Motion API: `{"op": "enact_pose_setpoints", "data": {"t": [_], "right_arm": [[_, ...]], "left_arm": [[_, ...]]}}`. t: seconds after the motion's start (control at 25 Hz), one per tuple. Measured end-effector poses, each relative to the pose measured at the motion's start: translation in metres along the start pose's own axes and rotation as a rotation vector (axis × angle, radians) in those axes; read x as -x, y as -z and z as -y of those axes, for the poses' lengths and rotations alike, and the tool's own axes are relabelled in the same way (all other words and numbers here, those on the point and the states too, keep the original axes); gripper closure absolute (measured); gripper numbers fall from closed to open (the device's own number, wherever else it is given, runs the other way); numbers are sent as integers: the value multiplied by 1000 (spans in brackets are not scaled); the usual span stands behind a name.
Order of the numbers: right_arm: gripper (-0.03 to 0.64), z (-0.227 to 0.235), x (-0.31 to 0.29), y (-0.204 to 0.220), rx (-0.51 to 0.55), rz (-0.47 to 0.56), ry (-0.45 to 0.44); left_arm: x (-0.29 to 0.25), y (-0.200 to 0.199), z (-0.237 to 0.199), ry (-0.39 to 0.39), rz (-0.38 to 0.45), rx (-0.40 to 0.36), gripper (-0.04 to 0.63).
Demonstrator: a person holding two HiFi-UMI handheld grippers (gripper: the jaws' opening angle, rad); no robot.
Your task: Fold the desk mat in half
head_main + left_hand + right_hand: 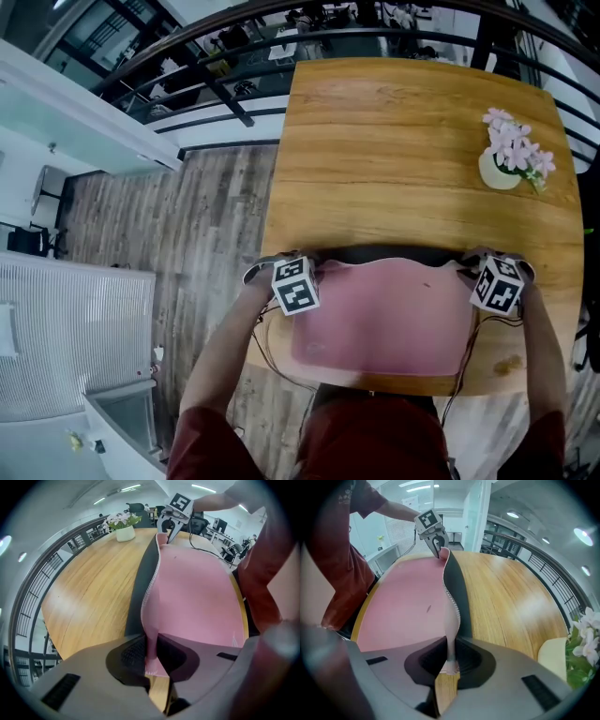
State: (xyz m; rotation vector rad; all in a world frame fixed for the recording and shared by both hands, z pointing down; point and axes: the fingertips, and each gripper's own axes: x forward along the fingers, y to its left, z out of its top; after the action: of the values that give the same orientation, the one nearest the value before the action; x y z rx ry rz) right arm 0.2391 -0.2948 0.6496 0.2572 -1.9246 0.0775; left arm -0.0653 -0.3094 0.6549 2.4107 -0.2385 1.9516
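At the near edge of the desk (pixel 394 159) lies the pink desk mat (pixel 384 323), its far edge lifted so the dark underside shows. The left gripper (pixel 151 656) is clamped nearly closed on that edge's left corner, and the right gripper (pixel 451 660) likewise on the right corner. A flower pot (pixel 502 173) stands toward the far right corner.

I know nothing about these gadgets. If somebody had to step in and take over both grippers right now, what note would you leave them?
Left gripper: shut on the far left corner of the desk mat.
Right gripper: shut on the far right corner.
Mat: pink side up at the near edge of the table, far edge lifted, dark underside showing.
Done: far edge gripped and raised.
Left: bring it over to the near edge, lay it flat, let go.
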Motion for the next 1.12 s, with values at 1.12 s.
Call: {"op": "enact_pose_setpoints", "data": {"t": [1.12], "right_arm": [[566,-110,-5,15,-34,-77,63]], "left_arm": [[4,34,91,-126,-58,-143,535]]}}
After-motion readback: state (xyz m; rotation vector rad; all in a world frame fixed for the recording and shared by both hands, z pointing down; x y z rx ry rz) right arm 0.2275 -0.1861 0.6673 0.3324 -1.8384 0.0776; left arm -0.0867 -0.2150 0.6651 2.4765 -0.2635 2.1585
